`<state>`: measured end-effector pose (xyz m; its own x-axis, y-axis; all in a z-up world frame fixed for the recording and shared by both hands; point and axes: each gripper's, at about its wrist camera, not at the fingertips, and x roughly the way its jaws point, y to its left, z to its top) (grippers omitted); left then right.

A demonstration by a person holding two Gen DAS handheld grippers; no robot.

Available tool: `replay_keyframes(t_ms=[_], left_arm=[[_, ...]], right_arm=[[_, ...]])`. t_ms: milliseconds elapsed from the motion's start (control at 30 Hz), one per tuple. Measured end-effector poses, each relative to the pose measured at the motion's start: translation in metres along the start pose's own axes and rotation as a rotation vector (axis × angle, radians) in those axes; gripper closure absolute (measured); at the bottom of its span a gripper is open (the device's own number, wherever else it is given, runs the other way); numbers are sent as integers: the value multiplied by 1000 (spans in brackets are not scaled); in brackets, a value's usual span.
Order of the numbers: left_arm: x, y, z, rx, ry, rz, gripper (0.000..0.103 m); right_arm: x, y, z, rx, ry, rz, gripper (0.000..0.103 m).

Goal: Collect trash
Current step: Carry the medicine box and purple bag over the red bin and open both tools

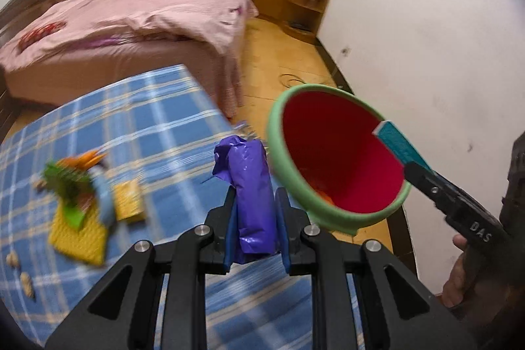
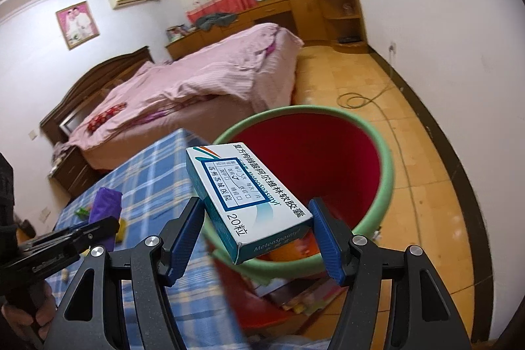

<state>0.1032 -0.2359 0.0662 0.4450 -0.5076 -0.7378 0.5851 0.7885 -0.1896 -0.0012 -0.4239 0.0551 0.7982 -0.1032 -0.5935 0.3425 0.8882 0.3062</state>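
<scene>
Over the red bin [image 2: 328,159], both grippers loaded up
left gripper [image 1: 254,202] pinches purple wrapper [image 1: 252,186] upright; right gripper [image 2: 259,225] clamps medicine box [image 2: 246,195], long axis pointing away up-left.

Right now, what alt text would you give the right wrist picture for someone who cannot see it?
A claw holds a white and teal medicine box over the open mouth of a red bin with a green rim. At lower left, a second claw grips a purple plastic bag above a blue checked tablecloth; a pink bed lies behind.
</scene>
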Motion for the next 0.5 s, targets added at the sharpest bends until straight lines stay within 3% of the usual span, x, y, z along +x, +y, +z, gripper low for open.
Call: replay_keyframes(t_ms=[267, 367, 433, 500], left_arm=[[48, -42, 24, 100, 26, -64, 82], [63, -52, 28, 132, 45, -71, 77], [71, -57, 30, 143, 53, -70, 66], [74, -59, 31, 144, 50, -68, 63]], right_arm=[[23, -30, 15, 24, 17, -57, 36], [30, -41, 18, 38, 21, -74, 35], [36, -48, 19, 58, 24, -73, 35], [39, -55, 20, 73, 26, -73, 35]])
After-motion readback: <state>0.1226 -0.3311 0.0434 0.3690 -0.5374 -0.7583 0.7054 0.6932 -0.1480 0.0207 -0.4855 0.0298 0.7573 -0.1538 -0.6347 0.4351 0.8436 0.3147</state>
